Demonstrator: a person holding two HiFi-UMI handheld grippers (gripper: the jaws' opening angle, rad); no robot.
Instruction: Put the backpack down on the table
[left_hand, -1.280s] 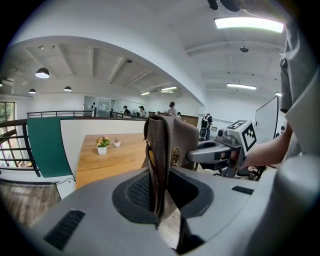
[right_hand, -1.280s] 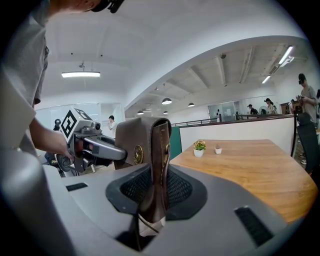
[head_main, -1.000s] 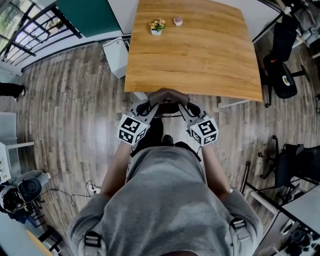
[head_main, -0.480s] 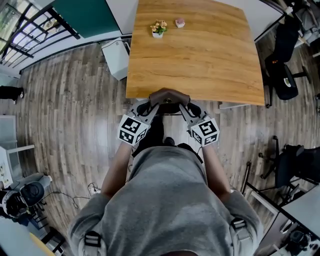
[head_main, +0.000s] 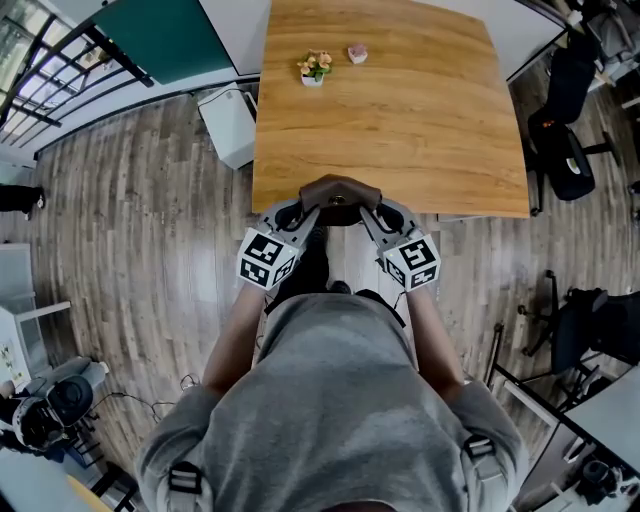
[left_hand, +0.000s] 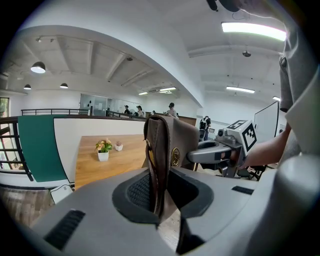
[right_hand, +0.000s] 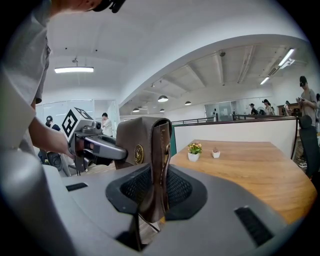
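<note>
On the floor at the far left stands a white cabinet, just beside the table's left corner. The left gripper reaches in from the person's left arm, and its own view shows the jaws narrowed onto the left edge of the brown leather backpack, a strap and flap pinched flat between the mesh pads. The backpack hangs upright between the two grippers, straight ahead of both and level with them, its round brass badge facing the person. Seen from the head, its top overlaps the near edge of the wooden table, while floorboards show beneath it in the gripper views, so it is not set down on the top. The right gripper mirrors the left, its jaws clamped narrow on the bag's right edge. Across the table, well apart from the bag, stand a small potted plant and a tiny pink pot. A black office chair stands right of the table.
</note>
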